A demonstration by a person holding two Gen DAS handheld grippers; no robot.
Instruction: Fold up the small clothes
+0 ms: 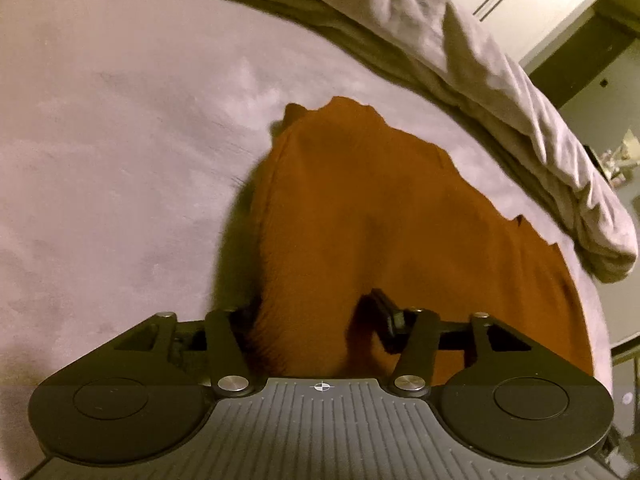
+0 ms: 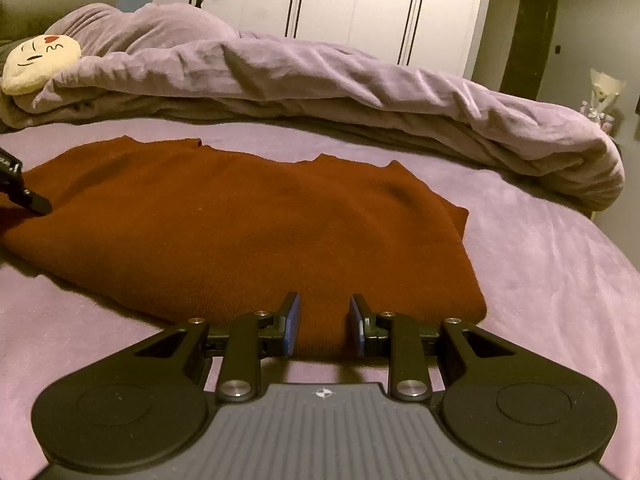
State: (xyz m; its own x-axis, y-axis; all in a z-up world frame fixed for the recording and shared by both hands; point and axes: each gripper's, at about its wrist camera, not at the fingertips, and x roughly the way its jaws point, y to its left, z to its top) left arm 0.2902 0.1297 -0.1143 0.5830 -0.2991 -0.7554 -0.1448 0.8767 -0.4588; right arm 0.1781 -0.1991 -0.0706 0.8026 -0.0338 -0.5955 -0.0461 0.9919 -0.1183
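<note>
A rust-brown knit garment (image 2: 240, 224) lies spread flat on a lilac bed sheet (image 2: 560, 280). It also shows in the left wrist view (image 1: 360, 208). My left gripper (image 1: 316, 312) stands wide apart with a thick fold of the garment bunched between its fingers; the left finger is mostly hidden by the cloth. One of its fingers (image 2: 34, 202) shows at the garment's left end in the right wrist view. My right gripper (image 2: 324, 316) is open, its blue pads on either side of the garment's near edge.
A rolled lilac duvet (image 2: 360, 80) lies along the far side of the bed. A cream face cushion (image 2: 36, 60) sits at the far left. White wardrobe doors (image 2: 340, 0) stand behind. The bed's edge drops off at the right.
</note>
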